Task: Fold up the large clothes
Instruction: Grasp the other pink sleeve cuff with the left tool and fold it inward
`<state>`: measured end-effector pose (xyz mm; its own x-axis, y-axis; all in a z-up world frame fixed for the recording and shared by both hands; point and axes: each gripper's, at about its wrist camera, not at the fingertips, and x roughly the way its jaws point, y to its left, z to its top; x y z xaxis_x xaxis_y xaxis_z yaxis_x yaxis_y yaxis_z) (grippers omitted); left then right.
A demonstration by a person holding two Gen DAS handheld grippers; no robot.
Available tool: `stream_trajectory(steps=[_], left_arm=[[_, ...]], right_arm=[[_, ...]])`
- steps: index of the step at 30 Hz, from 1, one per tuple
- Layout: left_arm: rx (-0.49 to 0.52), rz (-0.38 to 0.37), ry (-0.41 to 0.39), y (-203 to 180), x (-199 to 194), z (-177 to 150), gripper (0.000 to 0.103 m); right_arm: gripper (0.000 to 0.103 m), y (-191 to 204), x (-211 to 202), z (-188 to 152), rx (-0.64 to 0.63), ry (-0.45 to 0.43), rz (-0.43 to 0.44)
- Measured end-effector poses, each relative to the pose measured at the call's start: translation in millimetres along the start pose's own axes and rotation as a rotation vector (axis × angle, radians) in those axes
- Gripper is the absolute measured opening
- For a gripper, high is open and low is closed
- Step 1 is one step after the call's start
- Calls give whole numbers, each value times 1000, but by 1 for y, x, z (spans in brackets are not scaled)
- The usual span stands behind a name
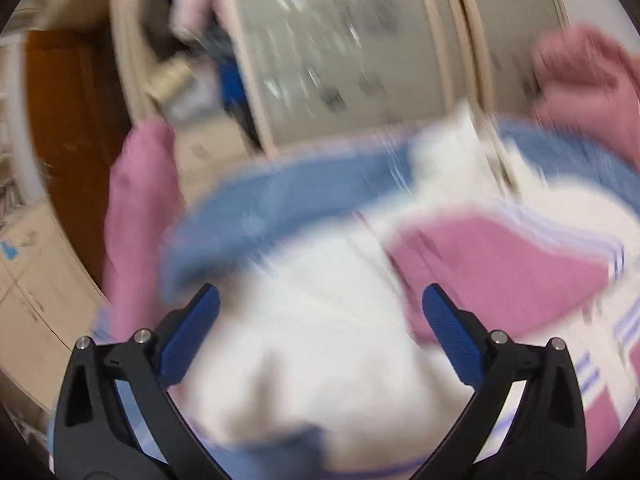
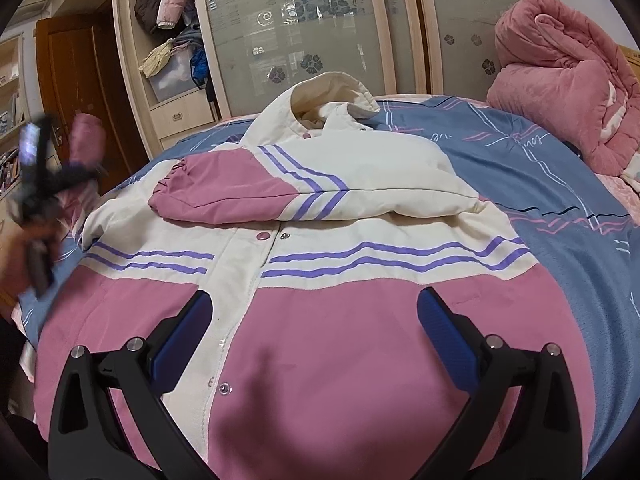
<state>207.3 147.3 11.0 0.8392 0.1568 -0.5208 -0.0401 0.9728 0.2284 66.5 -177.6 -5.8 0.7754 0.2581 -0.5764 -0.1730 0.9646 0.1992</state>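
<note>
A large pink and cream jacket [image 2: 320, 340] with purple stripes lies face up on the blue bedsheet [image 2: 560, 208]. Its right sleeve [image 2: 248, 192] is folded across the chest; the hood [image 2: 332, 92] points to the far side. My right gripper [image 2: 314, 312] is open and empty, just above the jacket's pink lower part. My left gripper [image 1: 320, 308] is open, above cream and pink cloth [image 1: 312, 352] in a blurred view. It also shows in the right wrist view [image 2: 36, 184], blurred, at the bed's left edge beside the raised left sleeve [image 2: 86, 136].
A pink quilt [image 2: 560, 92] is heaped at the far right of the bed. A wardrobe with frosted sliding doors [image 2: 304, 32] and open shelves of clothes [image 2: 176, 40] stands behind. A brown door [image 2: 80, 92] is at the left.
</note>
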Motion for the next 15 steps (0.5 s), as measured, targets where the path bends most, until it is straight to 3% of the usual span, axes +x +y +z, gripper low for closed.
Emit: stream_trajectory(steps=[1,3,5,7,11,15], left_arm=[[25,-13,32,-13,5,-7,101],[31,-73,15,-26,-7,-15,101],[-10,-191,-50,-28,-37,-17,101],[-75,-237,-105,-24,-66,-20,101],[-211,-166,-151,-10,-120,-31,101],[-345,-83,-175,13,-147,-50,101]], right_arm=[[102,0,-2,0,1,-5,6],[102,1,-7,2,-2,-16,13],[102,1,-8,3,-3,-19,17],[102,1,-10,3,4,-21,22],[102,1,-11,4,13,-23,31],[102,4,-9,0,32,4,73]])
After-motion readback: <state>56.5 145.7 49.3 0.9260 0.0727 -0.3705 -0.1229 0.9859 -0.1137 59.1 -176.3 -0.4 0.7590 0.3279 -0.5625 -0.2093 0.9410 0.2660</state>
